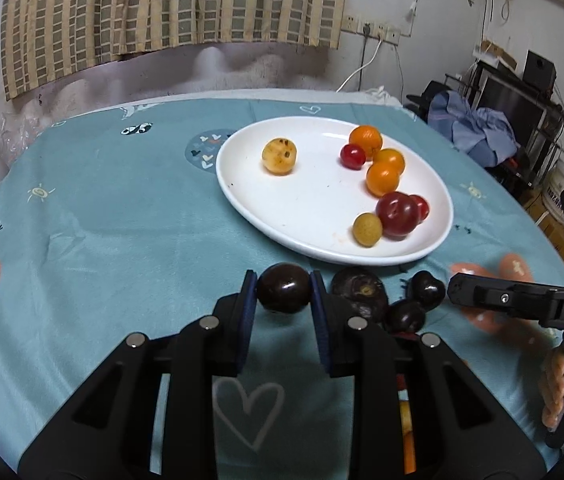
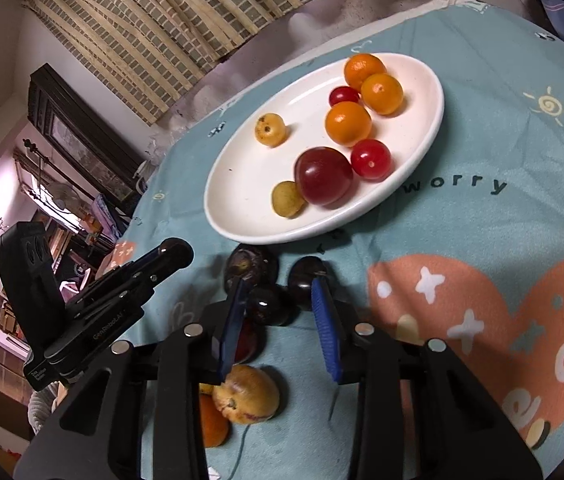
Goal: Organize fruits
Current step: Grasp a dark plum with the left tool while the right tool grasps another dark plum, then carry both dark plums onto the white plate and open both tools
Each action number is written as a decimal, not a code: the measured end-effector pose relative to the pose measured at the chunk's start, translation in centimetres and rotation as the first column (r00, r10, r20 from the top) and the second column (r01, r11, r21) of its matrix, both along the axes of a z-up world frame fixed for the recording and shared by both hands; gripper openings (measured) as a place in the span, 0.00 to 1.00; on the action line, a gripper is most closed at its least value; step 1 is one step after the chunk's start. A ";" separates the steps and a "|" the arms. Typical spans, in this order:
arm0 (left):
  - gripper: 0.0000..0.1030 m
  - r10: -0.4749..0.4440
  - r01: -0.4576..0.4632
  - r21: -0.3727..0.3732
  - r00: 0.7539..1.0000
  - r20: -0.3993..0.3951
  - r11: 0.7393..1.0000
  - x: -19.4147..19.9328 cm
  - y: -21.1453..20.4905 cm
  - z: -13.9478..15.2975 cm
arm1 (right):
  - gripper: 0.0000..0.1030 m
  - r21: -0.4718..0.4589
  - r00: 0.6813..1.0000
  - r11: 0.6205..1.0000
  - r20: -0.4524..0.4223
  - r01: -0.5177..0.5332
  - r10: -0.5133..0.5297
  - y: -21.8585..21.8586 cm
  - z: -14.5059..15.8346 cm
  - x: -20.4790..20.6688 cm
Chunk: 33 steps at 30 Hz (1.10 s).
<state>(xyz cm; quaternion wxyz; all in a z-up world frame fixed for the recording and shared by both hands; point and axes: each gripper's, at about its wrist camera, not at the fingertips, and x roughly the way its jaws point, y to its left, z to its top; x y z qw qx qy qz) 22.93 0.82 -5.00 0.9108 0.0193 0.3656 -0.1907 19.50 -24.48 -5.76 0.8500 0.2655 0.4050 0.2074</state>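
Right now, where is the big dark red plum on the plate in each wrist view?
Left wrist: dark red plum, near right of the white plate, beside the small yellow fruit.
Right wrist: plum centre-front of the plate.
Shared landmark: that yellow fruit.

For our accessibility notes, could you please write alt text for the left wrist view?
The left tongs are shut on a dark plum, held just above a teal tablecloth. Beyond it, a white plate holds three orange fruits, red ones and two yellowish ones. The right tongs reach in from the right near more dark fruit.
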 end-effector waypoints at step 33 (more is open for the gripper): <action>0.26 -0.029 0.030 -0.063 0.999 0.017 0.998 2.3 -2.1 1.9 | 0.34 -0.272 0.997 0.960 -0.051 -0.067 0.055 2.1 -1.6 2.7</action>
